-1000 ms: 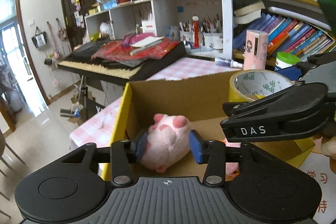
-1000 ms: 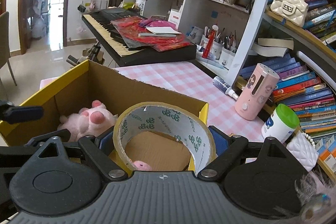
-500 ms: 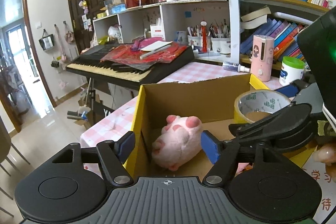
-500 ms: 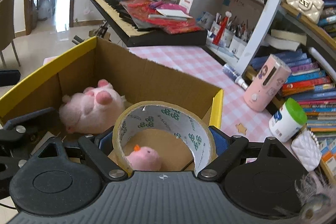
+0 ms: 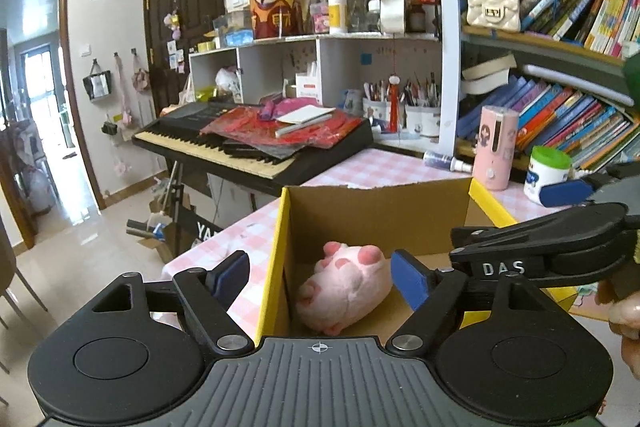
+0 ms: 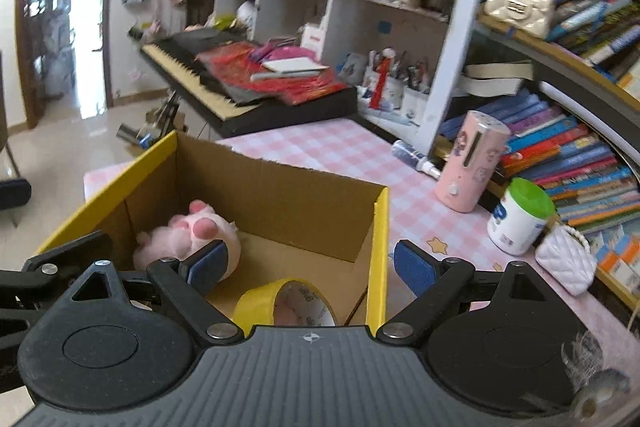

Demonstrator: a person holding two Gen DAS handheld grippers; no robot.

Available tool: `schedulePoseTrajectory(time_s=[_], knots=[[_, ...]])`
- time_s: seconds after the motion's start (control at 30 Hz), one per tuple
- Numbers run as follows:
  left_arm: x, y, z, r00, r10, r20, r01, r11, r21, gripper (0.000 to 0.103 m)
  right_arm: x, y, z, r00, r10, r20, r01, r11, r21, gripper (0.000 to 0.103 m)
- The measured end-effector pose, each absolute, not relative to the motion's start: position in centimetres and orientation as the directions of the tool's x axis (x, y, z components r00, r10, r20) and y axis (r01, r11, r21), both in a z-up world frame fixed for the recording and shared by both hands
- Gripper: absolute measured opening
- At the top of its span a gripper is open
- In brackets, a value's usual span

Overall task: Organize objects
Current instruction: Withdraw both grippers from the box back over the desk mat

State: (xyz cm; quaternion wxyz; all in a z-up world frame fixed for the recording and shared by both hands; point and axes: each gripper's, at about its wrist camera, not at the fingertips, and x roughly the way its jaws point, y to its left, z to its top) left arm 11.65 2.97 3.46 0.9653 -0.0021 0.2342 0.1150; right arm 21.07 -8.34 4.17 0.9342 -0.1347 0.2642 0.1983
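Jaws of the left gripper [image 5: 320, 277] are opening, clear of the plush [image 5: 346, 285] lying at the box's [image 6: 378, 239] nine o'clock; the right gripper [image 6: 308, 267] gapes empty above the tape [image 6: 280, 301] at six, apparently dropped for storage.

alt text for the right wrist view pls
The open right gripper hovers over a cardboard box holding a pink plush toy and a yellow tape roll. The box sits on a pink checked tablecloth beside crowded bookshelves.

Black tool [image 5: 320, 277], blue pads [image 5: 408, 283]
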Motion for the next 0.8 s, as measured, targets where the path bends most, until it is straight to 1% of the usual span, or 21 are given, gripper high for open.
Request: schedulePoseTrajectory(time_s=[0.1,0.17,0.27,0.4,0.5,0.8], knots=[[10.9,3.1,3.7,0.869,0.216,-0.445,-0.221,0.974,0.042,0.081,19.7,-8.8,4.6,0.804,0.277,-0.527,-0.396,0.909,-0.127,0.094],[10.4,3.2,3.8,0.872,0.215,-0.439,-0.220,0.975,0.039,0.090,18.7,-9.2,4.8,0.821,0.252,-0.513,-0.357,0.927,-0.116,0.095],[9.5,3.4,3.8,0.876,0.214,-0.433,-0.221,0.975,0.034,0.091,17.4,-9.8,4.9,0.840,0.210,-0.501,-0.299,0.949,-0.104,0.095],[8.3,3.9,3.6,0.868,0.216,-0.447,-0.229,0.973,0.025,0.092,15.3,-10.1,4.6,0.868,0.138,-0.476,-0.217,0.969,-0.115,0.099],[7.1,4.1,3.2,0.861,0.209,-0.463,-0.223,0.974,0.024,0.093,13.7,-10.1,4.1,0.879,0.091,-0.469,-0.170,0.977,-0.129,0.099],[3.7,4.8,1.8,0.820,0.220,-0.528,-0.227,0.973,0.052,0.095,8.9,-9.3,2.4,0.864,0.031,-0.503,-0.127,0.979,-0.157,0.100]])
